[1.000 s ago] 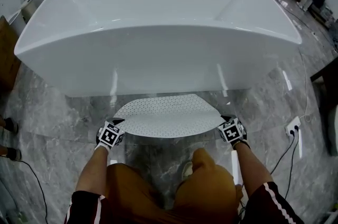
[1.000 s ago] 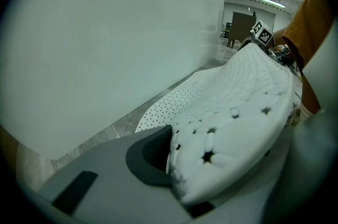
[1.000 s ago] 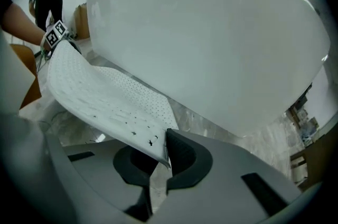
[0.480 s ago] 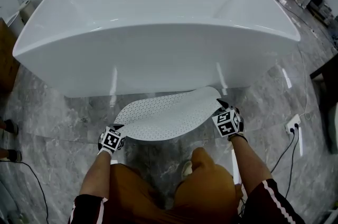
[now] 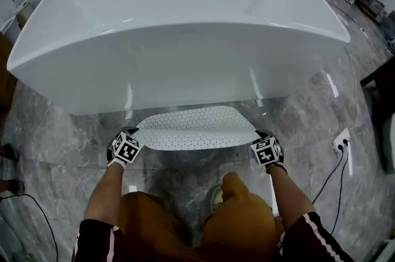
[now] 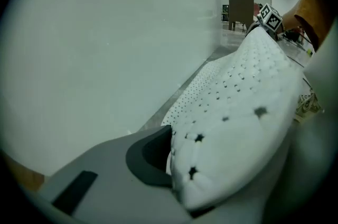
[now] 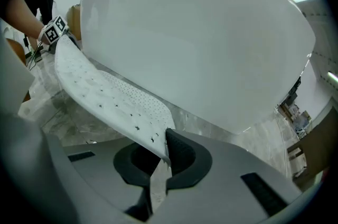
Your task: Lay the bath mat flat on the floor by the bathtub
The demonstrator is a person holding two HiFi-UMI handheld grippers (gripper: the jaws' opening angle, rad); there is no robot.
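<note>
Head view: forearms (image 5: 103, 193) angled down; bath mat (image 5: 196, 128) clenched in left gripper (image 5: 130, 135) jaws and just-tightened right gripper (image 5: 260, 137) jaws

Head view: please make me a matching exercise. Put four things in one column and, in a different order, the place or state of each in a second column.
Things
1. bath mat
2. bathtub
3. left hand-held gripper
4. power strip

Places or states
a. lies on the grey floor, near the right edge
b. shut on the left end of the mat
c. large and white, just beyond the mat
d. white with small holes, held at both ends

Pairs: 1-d, 2-c, 3-b, 4-a
</note>
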